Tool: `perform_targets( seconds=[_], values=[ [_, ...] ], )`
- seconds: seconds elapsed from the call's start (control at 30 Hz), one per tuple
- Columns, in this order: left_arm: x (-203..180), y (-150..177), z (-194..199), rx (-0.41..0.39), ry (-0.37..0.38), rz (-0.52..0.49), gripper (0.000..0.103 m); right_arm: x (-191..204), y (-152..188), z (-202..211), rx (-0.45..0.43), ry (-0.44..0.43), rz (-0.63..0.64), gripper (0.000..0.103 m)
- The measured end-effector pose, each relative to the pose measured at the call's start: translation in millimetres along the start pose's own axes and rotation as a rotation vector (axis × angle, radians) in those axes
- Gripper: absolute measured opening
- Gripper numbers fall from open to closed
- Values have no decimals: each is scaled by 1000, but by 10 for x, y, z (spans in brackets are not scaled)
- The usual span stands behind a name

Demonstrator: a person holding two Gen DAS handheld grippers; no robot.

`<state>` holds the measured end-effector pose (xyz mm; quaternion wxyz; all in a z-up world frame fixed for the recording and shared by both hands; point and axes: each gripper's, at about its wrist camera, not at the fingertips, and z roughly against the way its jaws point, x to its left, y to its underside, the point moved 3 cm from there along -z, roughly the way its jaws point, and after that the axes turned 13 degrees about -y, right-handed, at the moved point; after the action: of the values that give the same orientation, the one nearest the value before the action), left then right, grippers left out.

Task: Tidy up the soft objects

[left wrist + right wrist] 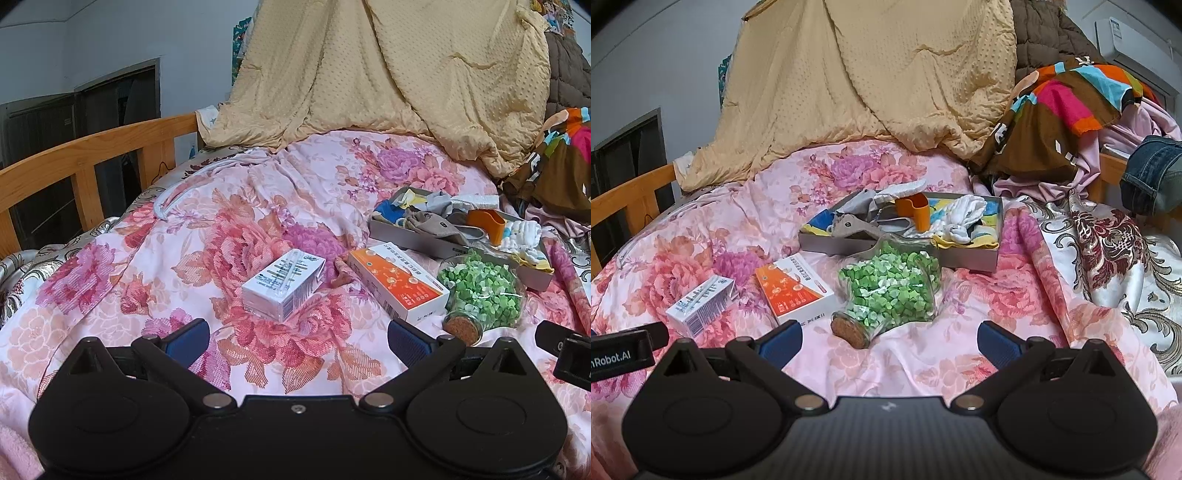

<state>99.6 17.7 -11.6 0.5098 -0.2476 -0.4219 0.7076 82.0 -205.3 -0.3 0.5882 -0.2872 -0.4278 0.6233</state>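
A shallow grey box [967, 263] lies on the floral bed and holds soft items: a grey sock [849, 226], white socks [964, 214], yellow and blue cloth, plus an orange cup [916, 211]. The box also shows in the left wrist view [413, 238], with the orange cup [487, 221]. My left gripper [297, 341] is open and empty, just short of a white carton [282, 286]. My right gripper [889, 343] is open and empty, just short of a corked glass jar of green bits [892, 290].
An orange and white box [798, 291] lies between carton and jar; it shows in the left wrist view [399, 282]. A tan quilt [871, 85] hangs behind. Colourful clothes [1060, 110] pile at right. A wooden bed rail [85, 162] runs along the left.
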Motion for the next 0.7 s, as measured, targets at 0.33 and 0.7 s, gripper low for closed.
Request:
perform_targets(
  seconds=[0.33, 0.7],
  values=[
    [-2, 3, 1, 0, -1, 0, 102, 4, 10, -13, 7, 3, 1, 103],
    [-3, 7, 0, 1, -2, -1, 102, 2, 7, -15, 7, 3, 1, 103]
  ],
)
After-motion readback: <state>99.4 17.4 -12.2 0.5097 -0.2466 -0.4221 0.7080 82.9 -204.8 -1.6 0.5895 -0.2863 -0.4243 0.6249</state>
